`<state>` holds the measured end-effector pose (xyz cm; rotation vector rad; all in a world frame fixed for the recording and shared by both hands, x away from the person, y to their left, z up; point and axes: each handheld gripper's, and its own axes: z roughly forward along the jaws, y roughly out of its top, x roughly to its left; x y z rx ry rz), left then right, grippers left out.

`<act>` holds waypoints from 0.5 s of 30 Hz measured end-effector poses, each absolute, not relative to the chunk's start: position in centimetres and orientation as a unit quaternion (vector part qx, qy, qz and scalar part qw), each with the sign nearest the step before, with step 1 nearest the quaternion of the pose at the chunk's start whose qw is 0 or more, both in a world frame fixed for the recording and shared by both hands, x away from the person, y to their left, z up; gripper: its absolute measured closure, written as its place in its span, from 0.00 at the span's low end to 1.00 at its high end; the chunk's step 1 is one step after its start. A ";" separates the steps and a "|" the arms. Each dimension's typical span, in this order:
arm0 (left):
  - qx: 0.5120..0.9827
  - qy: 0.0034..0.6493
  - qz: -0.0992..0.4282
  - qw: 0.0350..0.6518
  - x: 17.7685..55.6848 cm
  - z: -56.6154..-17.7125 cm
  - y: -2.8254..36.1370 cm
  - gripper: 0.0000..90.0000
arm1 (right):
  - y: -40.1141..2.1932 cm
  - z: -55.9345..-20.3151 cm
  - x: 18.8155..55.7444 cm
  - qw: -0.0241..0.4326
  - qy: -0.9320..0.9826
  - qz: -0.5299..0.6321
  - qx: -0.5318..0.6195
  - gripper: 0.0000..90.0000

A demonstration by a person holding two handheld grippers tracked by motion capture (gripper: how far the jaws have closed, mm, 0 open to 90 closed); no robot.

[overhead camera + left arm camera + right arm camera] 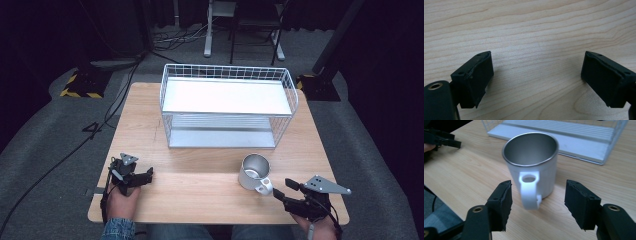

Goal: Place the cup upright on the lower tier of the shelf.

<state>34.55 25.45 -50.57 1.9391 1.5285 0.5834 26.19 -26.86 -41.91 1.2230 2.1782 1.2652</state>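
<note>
**While the right tool lines up on the handle, nothing is grasped yet**

Since both tools are empty, I judge this as the very start: approach under way, pickup and whatever placement follows all left to do.

Right tool (537, 205): jaws spread wide, holding nothing. In the right gripper view the mug handle (530, 191) sits between the two jaws, slightly nearer the left one, with clear gaps on both sides. No contact that I can see. From the high view the right tool (278, 193) is just beside the handle, at the near-right corner of the surface.

Metal mug (253, 171): upright on the wooden surface (200, 190), open mouth up, looks empty, white handle pointing toward the right tool. It stands in front of the white wire rack (227, 106), near it but apart.

Left tool (536, 72): also wide open, empty, bare wood grain between its jaws. In the high view the left tool (150, 173) rests low at the near-left of the surface, well apart from the mug.

Rack: two tiers, both shelves look empty. Probable destination for the mug, but that's a guess from layout.
</note>
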 end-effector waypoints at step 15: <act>0.731 0.574 0.219 0.297 34.5 -50.6 25.5 0.12 | -24.0 -43.7 27.3 0.152 0.794 0.422 0.410 0.40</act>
